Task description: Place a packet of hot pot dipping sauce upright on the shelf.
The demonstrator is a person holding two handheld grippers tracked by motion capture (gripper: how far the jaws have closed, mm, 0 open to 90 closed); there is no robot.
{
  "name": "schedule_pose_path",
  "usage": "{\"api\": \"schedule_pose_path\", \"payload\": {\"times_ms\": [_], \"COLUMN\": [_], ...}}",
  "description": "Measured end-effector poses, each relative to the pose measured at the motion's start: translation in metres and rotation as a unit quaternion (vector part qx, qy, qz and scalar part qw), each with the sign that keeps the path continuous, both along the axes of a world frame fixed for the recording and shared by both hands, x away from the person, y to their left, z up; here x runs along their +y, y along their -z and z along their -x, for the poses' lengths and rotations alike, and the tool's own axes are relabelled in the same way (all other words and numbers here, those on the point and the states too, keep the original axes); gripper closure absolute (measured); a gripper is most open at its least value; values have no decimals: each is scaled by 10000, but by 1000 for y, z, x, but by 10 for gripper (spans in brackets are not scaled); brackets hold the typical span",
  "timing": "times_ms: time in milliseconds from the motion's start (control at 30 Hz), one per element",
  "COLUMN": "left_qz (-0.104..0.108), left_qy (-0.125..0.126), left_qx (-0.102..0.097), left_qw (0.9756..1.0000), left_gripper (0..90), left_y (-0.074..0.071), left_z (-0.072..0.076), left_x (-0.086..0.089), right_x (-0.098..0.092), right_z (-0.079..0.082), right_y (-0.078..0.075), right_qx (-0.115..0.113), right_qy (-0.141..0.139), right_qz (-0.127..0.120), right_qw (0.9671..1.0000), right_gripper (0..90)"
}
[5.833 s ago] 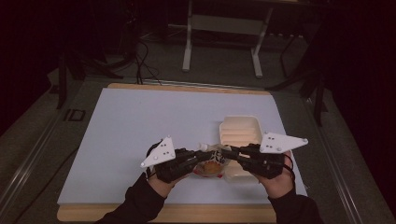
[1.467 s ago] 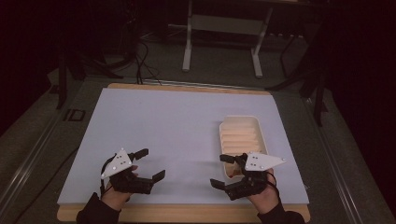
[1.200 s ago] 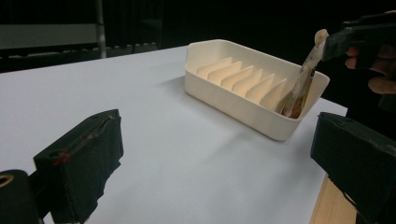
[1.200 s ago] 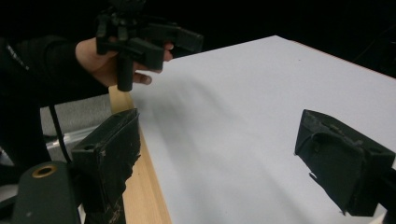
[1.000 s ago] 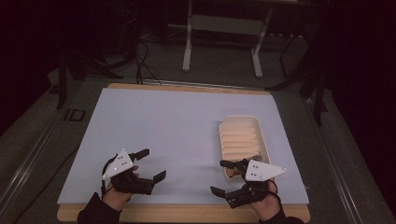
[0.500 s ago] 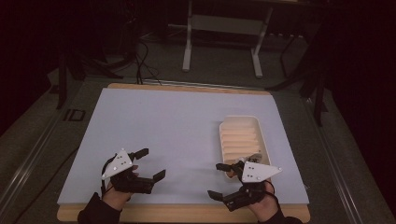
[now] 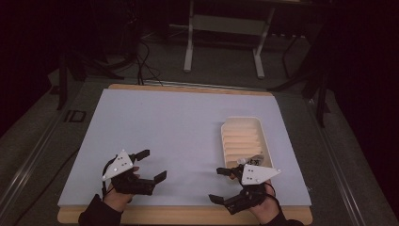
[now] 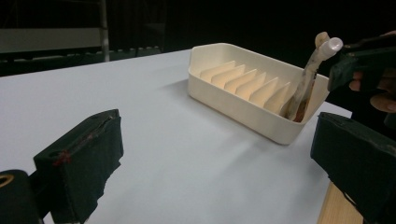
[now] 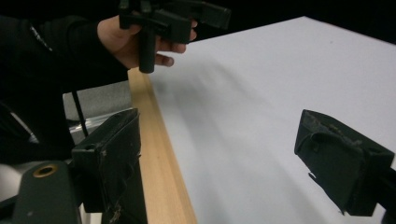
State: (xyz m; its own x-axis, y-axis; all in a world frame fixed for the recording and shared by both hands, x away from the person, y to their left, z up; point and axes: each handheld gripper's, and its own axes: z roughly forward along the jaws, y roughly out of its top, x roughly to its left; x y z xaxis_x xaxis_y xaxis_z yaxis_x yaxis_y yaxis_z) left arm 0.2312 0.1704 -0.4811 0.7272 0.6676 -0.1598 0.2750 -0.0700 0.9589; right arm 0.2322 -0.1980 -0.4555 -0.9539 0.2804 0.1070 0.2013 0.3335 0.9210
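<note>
At the bottom of the high view, the left gripper (image 7: 149, 165) and the right gripper (image 7: 220, 184), both matte black with grey three-cornered plates, hold their padded jaws wide apart around nothing. Above the right one, in the lower right, sits a cream plastic tray with a ribbed floor (image 7: 227, 136); a stained, pale tube-like utensil (image 8: 308, 79) leans in its near end. Both rest on the smooth light-blue mat (image 7: 179, 127) over a wood-edged table (image 9: 161, 172).

**Layout on the surface**

Ridged tray (image 7: 242, 136) sits on the right half of the surface (image 7: 164, 127), long side running front to back. A tube (image 8: 306, 79) leans in the tray's near end. Left hand-held gripper (image 7: 149, 165) near front edge, left; right hand-held gripper (image 7: 219, 184) just before the tray.
</note>
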Motion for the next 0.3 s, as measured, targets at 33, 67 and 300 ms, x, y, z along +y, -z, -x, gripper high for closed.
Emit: {"api": "schedule_pose_path", "payload": {"times_ms": [33, 67, 300], "left_qz": [19, 51, 4], "left_qy": [-12, -14, 2], "left_qx": [11, 7, -84], "left_qw": [10000, 10000, 10000], "left_gripper": [27, 27, 27], "left_y": [0, -1, -3], "left_z": [0, 1, 3], "left_x": [0, 0, 0], "right_x": [0, 1, 10], "right_z": [1, 1, 4], "right_y": [1, 2, 5], "right_qx": [34, 35, 81], "right_qy": [-9, -23, -251], "right_qz": [11, 21, 167], "right_qw": [10000, 10000, 9995], "right_gripper": [144, 144, 144]}}
